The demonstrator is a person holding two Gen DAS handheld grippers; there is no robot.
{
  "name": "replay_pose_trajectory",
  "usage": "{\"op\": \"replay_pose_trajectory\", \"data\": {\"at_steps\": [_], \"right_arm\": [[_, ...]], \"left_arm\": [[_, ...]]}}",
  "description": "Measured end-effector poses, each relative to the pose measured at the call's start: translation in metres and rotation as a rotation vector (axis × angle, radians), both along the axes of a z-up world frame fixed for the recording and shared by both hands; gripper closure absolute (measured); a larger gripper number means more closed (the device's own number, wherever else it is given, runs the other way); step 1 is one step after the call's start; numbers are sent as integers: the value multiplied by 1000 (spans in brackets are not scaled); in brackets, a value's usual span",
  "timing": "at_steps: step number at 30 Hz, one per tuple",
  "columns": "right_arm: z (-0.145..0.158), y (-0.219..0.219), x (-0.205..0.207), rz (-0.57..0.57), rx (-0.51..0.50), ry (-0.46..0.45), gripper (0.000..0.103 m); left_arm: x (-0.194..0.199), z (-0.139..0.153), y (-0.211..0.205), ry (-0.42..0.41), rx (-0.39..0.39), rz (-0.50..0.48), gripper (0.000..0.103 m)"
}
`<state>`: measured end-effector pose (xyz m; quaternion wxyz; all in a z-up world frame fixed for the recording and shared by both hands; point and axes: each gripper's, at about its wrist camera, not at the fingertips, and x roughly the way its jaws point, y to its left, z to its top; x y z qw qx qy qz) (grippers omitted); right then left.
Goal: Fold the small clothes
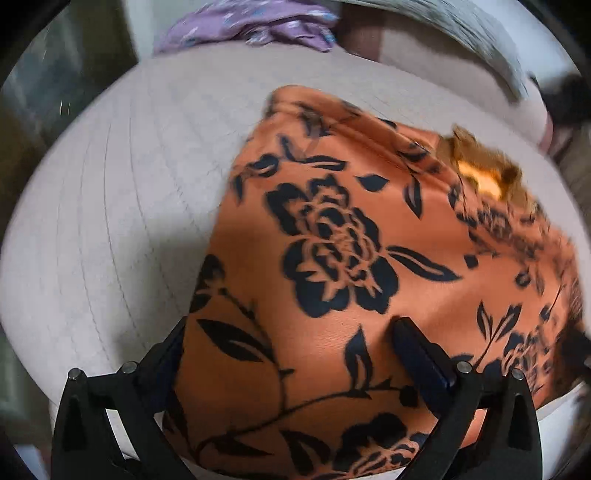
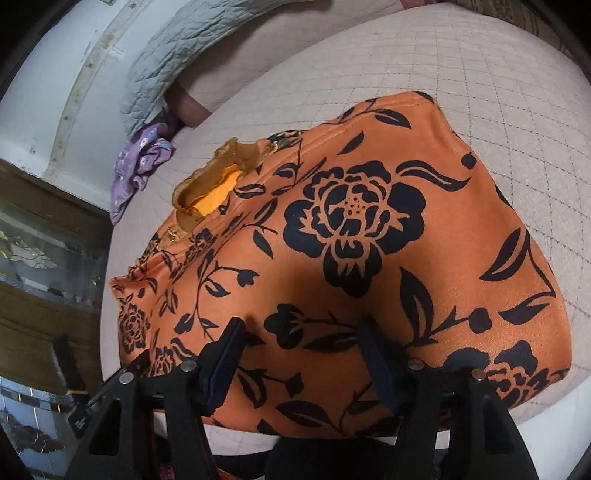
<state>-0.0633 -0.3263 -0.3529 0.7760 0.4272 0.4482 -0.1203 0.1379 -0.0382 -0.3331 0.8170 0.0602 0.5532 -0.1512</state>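
Observation:
An orange garment with black flower print [image 1: 351, 258] lies spread on the pale quilted bed; it also shows in the right wrist view [image 2: 351, 240], with its frilled neck opening [image 2: 210, 188] at the far left. My left gripper [image 1: 291, 332] is open just above the garment's near left edge, one finger off the cloth, one over it. My right gripper [image 2: 303, 328] is open over the garment's near edge, both fingers above the cloth. Neither holds anything.
The quilted bed cover [image 1: 129, 206] extends left and beyond the garment. A crumpled purple floral garment [image 1: 251, 26] lies at the far edge, also in the right view [image 2: 142, 166]. A grey quilted blanket [image 2: 177, 48] lies behind. A dark wooden cabinet [image 2: 44, 258] stands left.

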Motion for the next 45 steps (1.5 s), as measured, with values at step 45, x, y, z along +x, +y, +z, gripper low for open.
{"op": "replay_pose_trajectory", "data": {"at_steps": [45], "right_arm": [[-6, -38, 23, 50, 131, -140, 37]], "left_arm": [[-1, 17, 1, -68, 157, 54, 0]]}}
